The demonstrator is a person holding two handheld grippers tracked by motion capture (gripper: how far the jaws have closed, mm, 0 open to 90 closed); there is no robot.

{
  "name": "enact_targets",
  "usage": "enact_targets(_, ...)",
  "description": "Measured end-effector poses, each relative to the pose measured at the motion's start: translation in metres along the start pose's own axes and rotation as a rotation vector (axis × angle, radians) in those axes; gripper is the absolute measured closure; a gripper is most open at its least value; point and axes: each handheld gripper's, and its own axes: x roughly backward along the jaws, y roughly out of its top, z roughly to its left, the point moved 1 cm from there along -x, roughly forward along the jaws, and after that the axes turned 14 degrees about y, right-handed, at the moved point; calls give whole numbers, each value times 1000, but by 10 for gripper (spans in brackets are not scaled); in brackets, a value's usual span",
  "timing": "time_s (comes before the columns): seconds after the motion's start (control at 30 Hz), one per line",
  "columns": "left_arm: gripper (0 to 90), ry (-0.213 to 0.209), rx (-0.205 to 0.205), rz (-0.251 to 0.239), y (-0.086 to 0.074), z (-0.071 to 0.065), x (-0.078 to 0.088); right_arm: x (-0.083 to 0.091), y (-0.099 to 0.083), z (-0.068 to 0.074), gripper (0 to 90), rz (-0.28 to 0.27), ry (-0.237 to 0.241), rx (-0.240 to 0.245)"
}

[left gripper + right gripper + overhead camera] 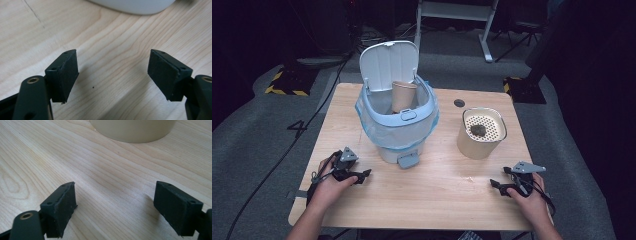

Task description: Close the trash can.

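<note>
A small white and pale blue bin [398, 117] stands in the middle of the wooden table [437, 195] with its lid [388, 64] tipped up and a blue bag lining it. A brown paper cup [403, 96] stands inside. To its right sits a beige canister [480, 132] with a perforated top and a dark lump [477, 130] on it. My left gripper [363, 175] rests low at the table's front left, open and empty [112, 70]. At the front right, my right gripper [496, 185] is open too, with bare wood between its jaws [115, 202].
The bin's white base [132, 5] lies just ahead of the left jaws, and the canister's foot [132, 130] just ahead of the right ones. A grey pedal [408, 160] sticks out at the bin's front. A dark round hole [459, 103] marks the table's far side.
</note>
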Motion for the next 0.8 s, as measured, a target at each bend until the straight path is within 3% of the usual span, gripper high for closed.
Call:
enact_targets(0.33,264,-29,52,-74,22,15,36,0,0,0,179,0,0,-1)
enact_targets(0.8,279,-41,77,-166,59,38,78,0,0,0,179,0,1,-1)
